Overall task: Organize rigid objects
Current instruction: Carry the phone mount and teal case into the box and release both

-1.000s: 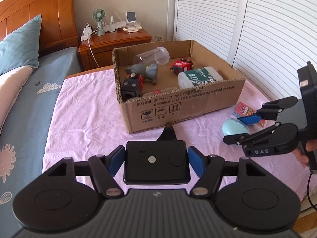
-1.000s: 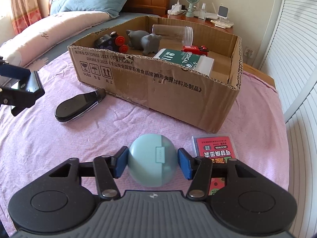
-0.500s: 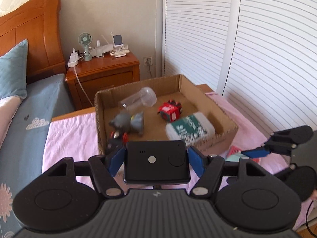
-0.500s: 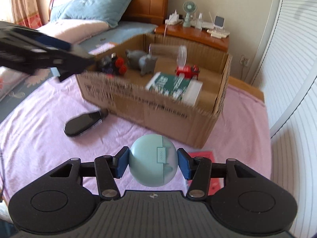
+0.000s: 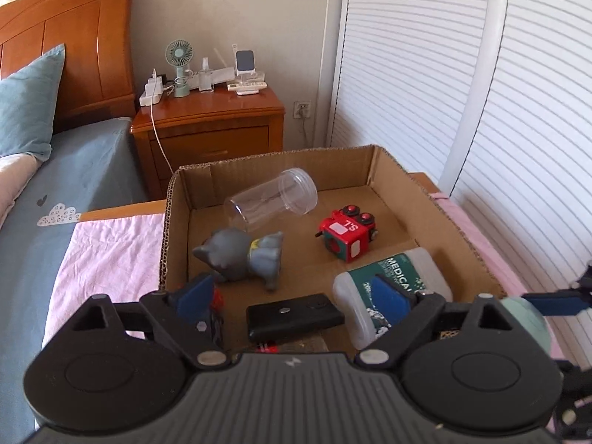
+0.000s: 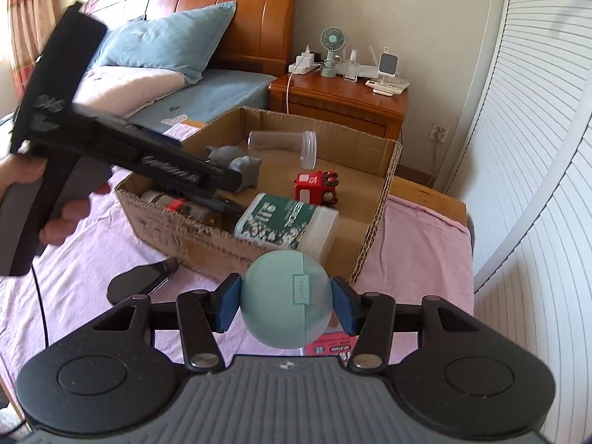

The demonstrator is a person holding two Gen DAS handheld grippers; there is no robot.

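Note:
A cardboard box stands on the pink sheet. In it lie a clear jar, a grey cat figure, a red cube toy, a green-labelled bottle and a flat black device. My left gripper is open over the box's near part, with the black device lying loose below it. The left gripper also shows in the right wrist view. My right gripper is shut on a round light-blue case, held above the sheet in front of the box.
A black oval object lies on the sheet left of the box. A red card pack lies under the right gripper. A wooden nightstand with a fan and chargers stands behind; louvred doors are at the right, pillows at the left.
My left gripper moved up and over the box, opened and let go of the black device, which now lies in the box. My right gripper lifted the blue case off the sheet.

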